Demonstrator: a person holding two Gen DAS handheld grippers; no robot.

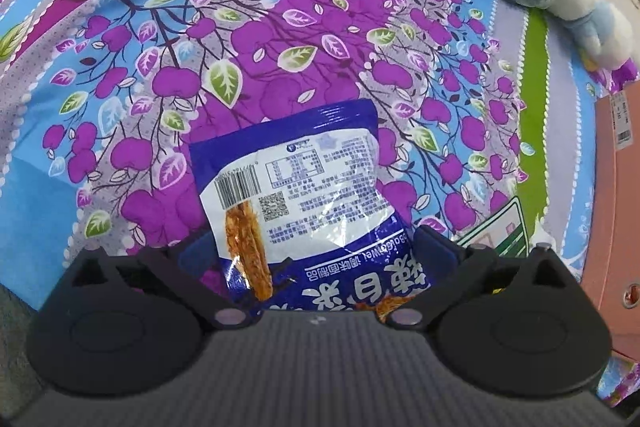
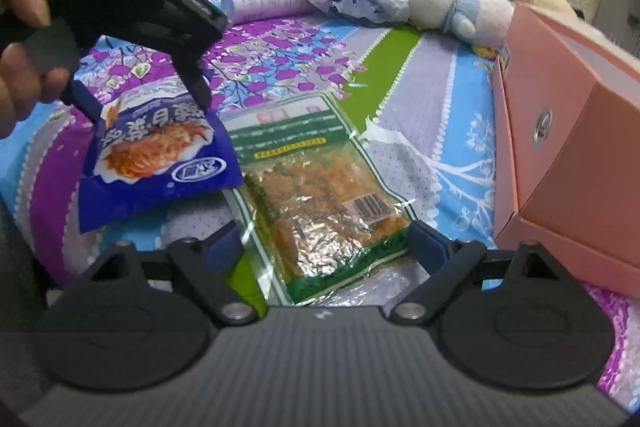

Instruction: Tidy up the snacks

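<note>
We hold two grippers over a flower-printed bedspread point(image 2: 400, 67), with the sorting barely begun. The left gripper point(image 1: 316, 243) stands spread wide, straddling a blue snack packet point(image 1: 304, 195); from the right wrist view that packet looks tilted up off the cloth between the fingers, and we cannot tell whether the pads press it. The right gripper point(image 2: 324, 247) is likewise wide apart, bracketing the near end of a green snack packet point(image 2: 320, 195) that lies flat, just beside the blue one, with nothing gripped. A pink box point(image 2: 568, 163) sits at the bedspread's right edge; no snack appears in it, though its inside is hidden. We judge both packets remain to be placed.
</note>
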